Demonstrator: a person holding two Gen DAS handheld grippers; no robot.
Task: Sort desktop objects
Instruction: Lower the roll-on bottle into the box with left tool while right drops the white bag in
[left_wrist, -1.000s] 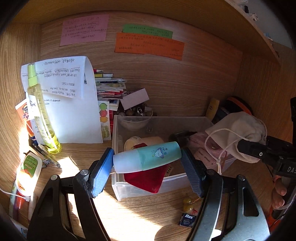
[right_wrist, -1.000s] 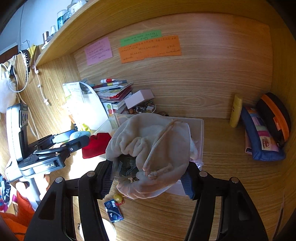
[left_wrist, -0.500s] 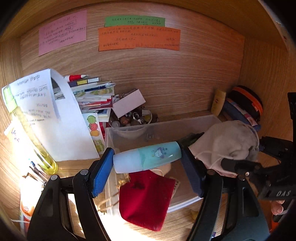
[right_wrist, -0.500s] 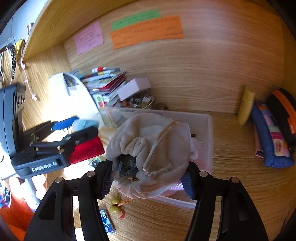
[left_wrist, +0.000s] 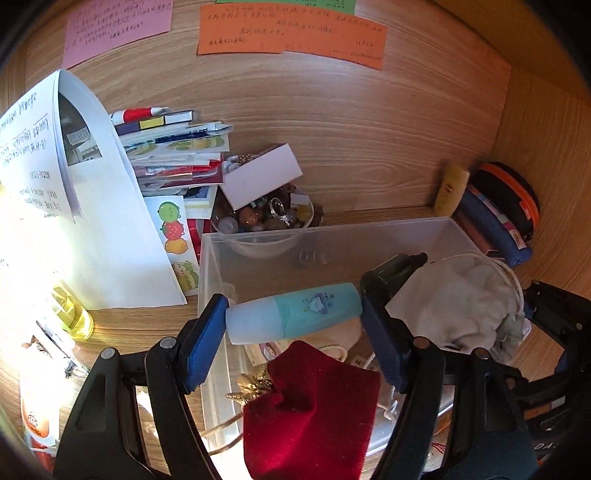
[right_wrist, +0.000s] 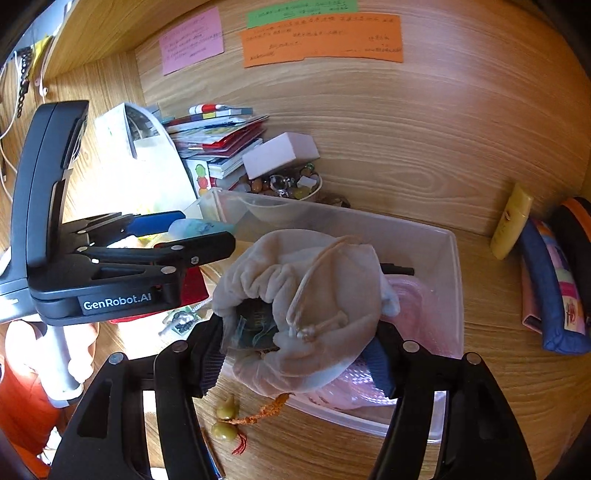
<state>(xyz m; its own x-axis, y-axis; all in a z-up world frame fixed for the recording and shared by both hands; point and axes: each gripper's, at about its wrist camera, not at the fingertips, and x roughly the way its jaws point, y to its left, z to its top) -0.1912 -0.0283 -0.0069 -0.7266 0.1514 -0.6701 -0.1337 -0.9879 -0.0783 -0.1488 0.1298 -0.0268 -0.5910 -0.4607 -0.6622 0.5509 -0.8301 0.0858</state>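
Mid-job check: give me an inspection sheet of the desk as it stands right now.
Surface: wooden desk, sunlit at left.
Job's things: teal bottle and cream drawstring pouch held over clear bin; red velvet pouch on bin's near edge.
Clutter: book stack, bead bowl, yellow tube, pencil cases, gourd charm.
Grippers: left gripper shut on bottle; right gripper shut on pouch.
Cables: white cord, far left.
Surroundings: sticky notes on back panel.

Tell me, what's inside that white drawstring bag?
The white drawstring bag, squeezed in the right tool, gapes at its mouth. Something dark and greenish shows inside, too shadowed to name. The cloth hides whatever lies deeper.
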